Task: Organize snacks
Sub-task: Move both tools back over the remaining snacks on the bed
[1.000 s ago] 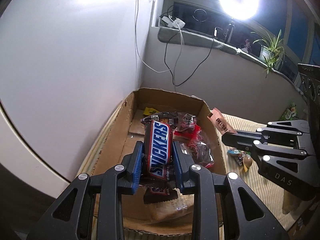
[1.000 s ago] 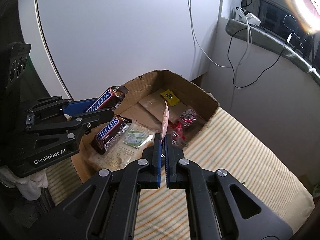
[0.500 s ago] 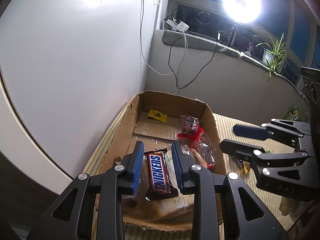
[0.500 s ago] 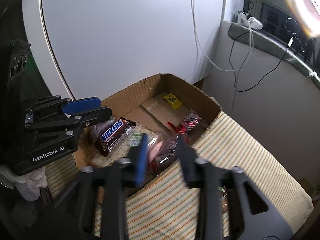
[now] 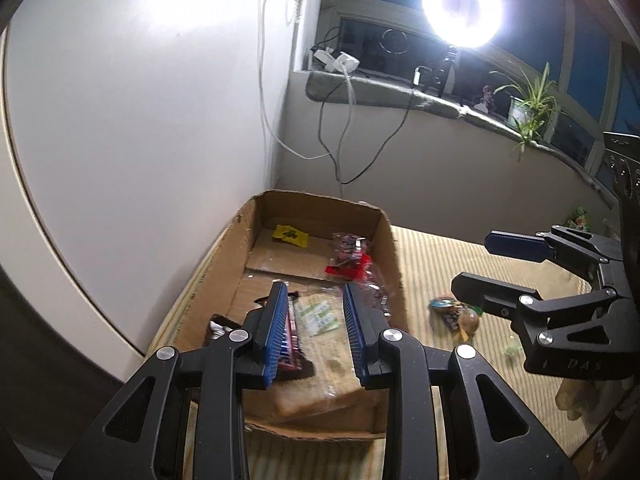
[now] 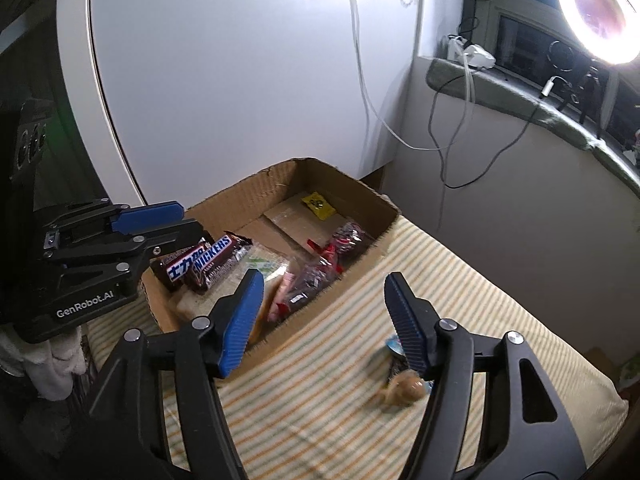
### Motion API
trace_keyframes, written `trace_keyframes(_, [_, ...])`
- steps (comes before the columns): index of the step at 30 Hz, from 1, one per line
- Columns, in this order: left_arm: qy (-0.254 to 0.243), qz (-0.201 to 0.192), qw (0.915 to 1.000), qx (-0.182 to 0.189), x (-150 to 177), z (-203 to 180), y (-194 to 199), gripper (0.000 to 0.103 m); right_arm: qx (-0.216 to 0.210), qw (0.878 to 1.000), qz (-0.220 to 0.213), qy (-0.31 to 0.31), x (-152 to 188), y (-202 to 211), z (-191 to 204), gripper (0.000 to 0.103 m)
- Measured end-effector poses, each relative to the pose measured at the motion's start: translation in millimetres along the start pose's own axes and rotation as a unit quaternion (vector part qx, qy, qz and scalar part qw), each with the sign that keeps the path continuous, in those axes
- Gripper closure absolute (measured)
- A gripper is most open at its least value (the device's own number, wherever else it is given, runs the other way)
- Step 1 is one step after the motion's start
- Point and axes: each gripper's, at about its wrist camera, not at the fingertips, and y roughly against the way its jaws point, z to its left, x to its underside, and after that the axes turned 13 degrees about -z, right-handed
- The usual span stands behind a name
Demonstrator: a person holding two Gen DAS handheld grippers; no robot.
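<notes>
A cardboard box (image 5: 390,248) (image 6: 360,190) on the striped cloth holds two Snickers bars (image 6: 204,262), a pink packet (image 6: 286,288), red and dark wrapped snacks (image 5: 348,254) (image 6: 344,240), a yellow packet (image 5: 290,234) (image 6: 318,202) and a clear bag of bread (image 5: 324,376). My left gripper (image 5: 316,320) (image 6: 160,220) is open and empty above the near end of the box. My right gripper (image 6: 322,312) (image 5: 476,258) is open and empty over the cloth by the box's right wall. Loose snacks (image 6: 404,384) (image 5: 456,314) lie on the cloth under its right finger.
A white wall panel (image 5: 140,120) stands left of the box. A windowsill (image 6: 520,100) with cables, a ring light (image 5: 462,8) and a plant (image 5: 528,100) lies behind. The striped cloth (image 6: 340,400) stretches to the right of the box.
My left gripper let go of the Snickers bar into the box and drew back. My right gripper dropped the pink packet into the box, opened wide and moved right over the cloth.
</notes>
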Motion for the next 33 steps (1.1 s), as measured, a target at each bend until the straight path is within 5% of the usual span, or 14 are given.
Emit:
trace_keyframes(5, [-0.004, -0.004, 0.9999, 0.015, 2, -17, 6, 0.059, 0.016, 1.0, -0.006, -0.013, 9, 22, -20, 0.029])
trace_keyframes(20, [-0.018, 0.034, 0.9951, 0.091, 29, -93, -12, 0.055, 0.106, 0.991, 0.019, -0.077, 61, 75, -119, 0.028])
trace_keyframes(33, [-0.031, 0.081, 0.9889, 0.121, 54, -137, -52, 0.056, 0.087, 0.991, 0.051, -0.093, 114, 81, -132, 0.028])
